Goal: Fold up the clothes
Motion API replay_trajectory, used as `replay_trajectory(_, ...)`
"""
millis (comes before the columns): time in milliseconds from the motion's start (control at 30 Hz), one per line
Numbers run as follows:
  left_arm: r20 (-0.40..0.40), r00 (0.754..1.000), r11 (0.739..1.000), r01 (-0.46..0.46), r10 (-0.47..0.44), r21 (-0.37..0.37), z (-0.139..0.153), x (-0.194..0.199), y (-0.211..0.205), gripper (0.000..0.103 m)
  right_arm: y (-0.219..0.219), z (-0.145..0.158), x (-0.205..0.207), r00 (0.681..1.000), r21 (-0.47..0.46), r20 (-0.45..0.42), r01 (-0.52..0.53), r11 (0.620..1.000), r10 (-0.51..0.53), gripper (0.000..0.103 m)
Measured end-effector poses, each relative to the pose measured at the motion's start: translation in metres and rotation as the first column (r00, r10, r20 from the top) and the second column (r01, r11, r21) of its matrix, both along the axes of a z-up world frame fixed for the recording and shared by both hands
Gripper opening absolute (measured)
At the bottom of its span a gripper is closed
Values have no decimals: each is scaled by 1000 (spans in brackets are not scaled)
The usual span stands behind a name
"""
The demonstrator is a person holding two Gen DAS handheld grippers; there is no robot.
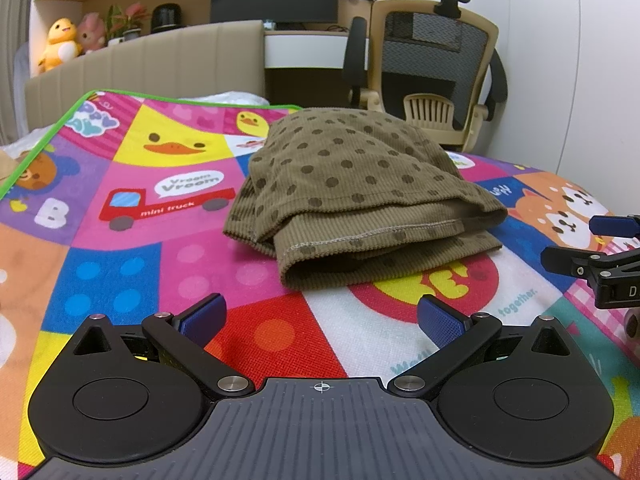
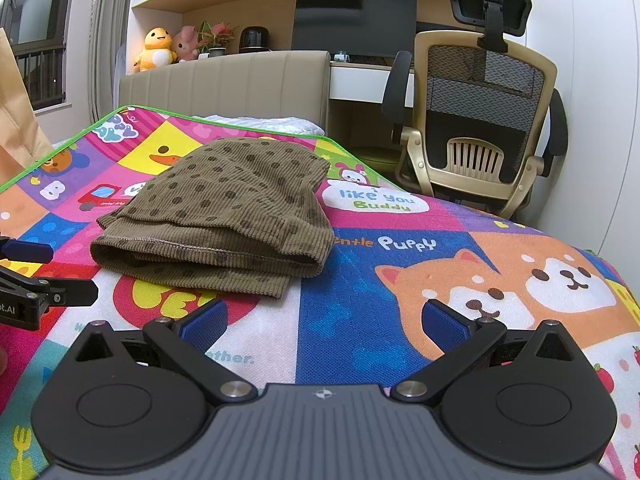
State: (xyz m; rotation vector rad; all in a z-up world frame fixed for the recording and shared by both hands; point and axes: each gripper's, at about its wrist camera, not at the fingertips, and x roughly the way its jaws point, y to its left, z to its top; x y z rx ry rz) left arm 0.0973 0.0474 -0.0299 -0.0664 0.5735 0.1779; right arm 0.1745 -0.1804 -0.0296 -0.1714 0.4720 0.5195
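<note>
I have both tools hovering low over the bed, and the folded garment lies ahead of them on the colourful play mat, a brown ribbed piece with darker dots, doubled over into a thick bundle with its stitched hem facing me. My left gripper has its blue pads spread wide with nothing between them, sitting just short of the near edge of the bundle, over the red and white patch of the mat. My right gripper is in the same state, fingers wide apart and empty, and from its camera the garment sits ahead and to the left, with the near corner of the fold close to the left pad but not touching it. Each tool shows in the other's view: the right one pokes in at the right edge of the left camera, and the left one at the left edge of the right camera, so the two are side by side, near each other. To the right of the garment the mat shows cartoon puppies and is bare. Beyond the bed I see a padded headboard, an office chair with a mesh back, a dark monitor on a desk, and two plush toys on a shelf.
</note>
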Motion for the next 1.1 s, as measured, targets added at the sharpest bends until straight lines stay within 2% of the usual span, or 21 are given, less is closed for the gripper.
replay_trajectory(900,-11,1000,1000,-22,23,19,-1,1,-1,103,-2,0,1,1000,11,-3,1,1000,-1,103)
replay_trajectory(1100,1,999,999,-38,38,9,0,-2,2,103,-1,-1,3,1000,2,-6,29,1000,-29,103)
